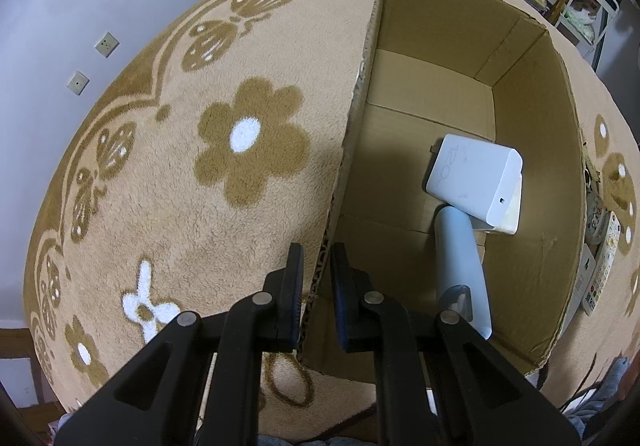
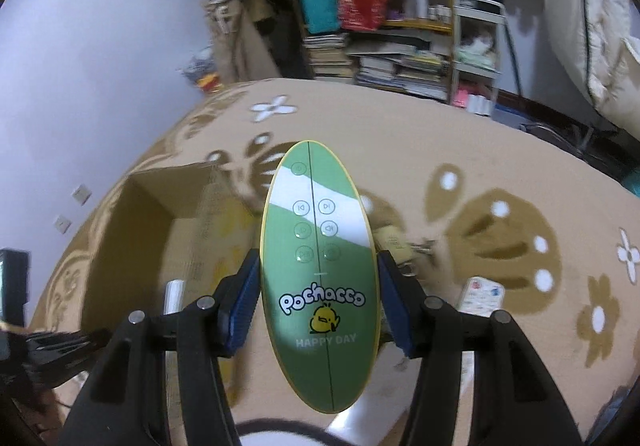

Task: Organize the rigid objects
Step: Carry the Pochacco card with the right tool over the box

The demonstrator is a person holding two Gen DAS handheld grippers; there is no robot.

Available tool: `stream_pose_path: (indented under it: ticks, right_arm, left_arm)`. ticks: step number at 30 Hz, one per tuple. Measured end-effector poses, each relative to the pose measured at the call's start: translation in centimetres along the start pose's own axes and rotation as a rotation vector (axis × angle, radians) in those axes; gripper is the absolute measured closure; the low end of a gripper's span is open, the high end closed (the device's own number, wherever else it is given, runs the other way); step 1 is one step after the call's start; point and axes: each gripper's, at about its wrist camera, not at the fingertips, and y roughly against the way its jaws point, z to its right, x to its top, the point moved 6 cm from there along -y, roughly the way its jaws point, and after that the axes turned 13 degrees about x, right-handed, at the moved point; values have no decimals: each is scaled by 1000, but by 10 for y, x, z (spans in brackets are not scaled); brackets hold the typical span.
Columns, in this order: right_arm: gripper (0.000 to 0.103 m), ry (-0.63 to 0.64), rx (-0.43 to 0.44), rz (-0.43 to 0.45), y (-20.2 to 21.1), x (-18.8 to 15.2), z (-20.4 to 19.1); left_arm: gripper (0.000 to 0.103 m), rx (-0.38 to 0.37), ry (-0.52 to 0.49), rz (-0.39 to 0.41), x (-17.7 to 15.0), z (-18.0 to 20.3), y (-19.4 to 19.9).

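My left gripper (image 1: 317, 258) is shut on the near left wall of an open cardboard box (image 1: 532, 150) that stands on a beige flowered carpet (image 1: 168, 182). Inside the box lie a white rectangular charger-like block (image 1: 472, 182) and a pale blue cylinder (image 1: 464, 258) partly under it. My right gripper (image 2: 318, 266) is shut on a green oval Pochacco device (image 2: 318, 270) with printed media buttons and holds it above the carpet, to the right of the box (image 2: 132, 242).
Several small items, among them a remote-like one (image 1: 600, 270), lie on the carpet right of the box. A white packet (image 2: 482, 294) lies right of the green device. Cluttered shelves (image 2: 380, 18) stand beyond the carpet; a wall with sockets is to the left.
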Motion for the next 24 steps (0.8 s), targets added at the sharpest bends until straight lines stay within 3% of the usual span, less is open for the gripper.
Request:
stream_pose_path:
  ticks: [12,24]
  right_arm:
    - [43,112,196,-4,-20,-5,-76]
    - [43,168,282,-53,-42,-27,-104]
  left_arm:
    - [91,0,-5,4,1,1,1]
    - [91,4,-5,3,1,2,2]
